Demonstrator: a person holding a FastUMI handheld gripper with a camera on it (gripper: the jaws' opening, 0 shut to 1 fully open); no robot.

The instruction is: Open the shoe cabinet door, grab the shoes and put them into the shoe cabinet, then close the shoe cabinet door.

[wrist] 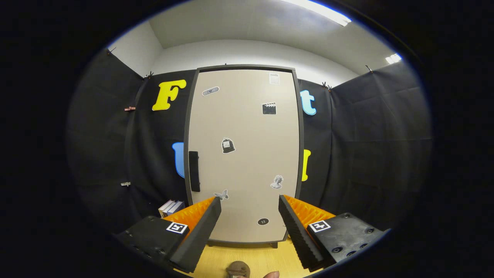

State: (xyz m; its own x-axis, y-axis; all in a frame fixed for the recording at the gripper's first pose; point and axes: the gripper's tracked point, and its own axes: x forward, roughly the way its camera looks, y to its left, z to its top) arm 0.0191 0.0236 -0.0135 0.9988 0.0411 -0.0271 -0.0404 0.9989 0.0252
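Observation:
The shoe cabinet (243, 154) stands upright straight ahead, a tall beige door in a dark frame with several small stickers on it. The door is shut. A black vertical handle (194, 171) sits on its left edge at mid height. My gripper (250, 204) is open, its fingers spread wide and nothing between them, some way short of the cabinet and aimed at the door's lower half. Just below and between the fingers, on the wooden floor (247, 258), part of a brown shoe (238, 269) shows, with a fingertip of a person (271, 274) beside it.
Black cloth walls close in the booth on both sides and behind the cabinet. A few books (171, 207) stand on the floor left of the cabinet's base. Small clips (129, 109) hang on the left cloth.

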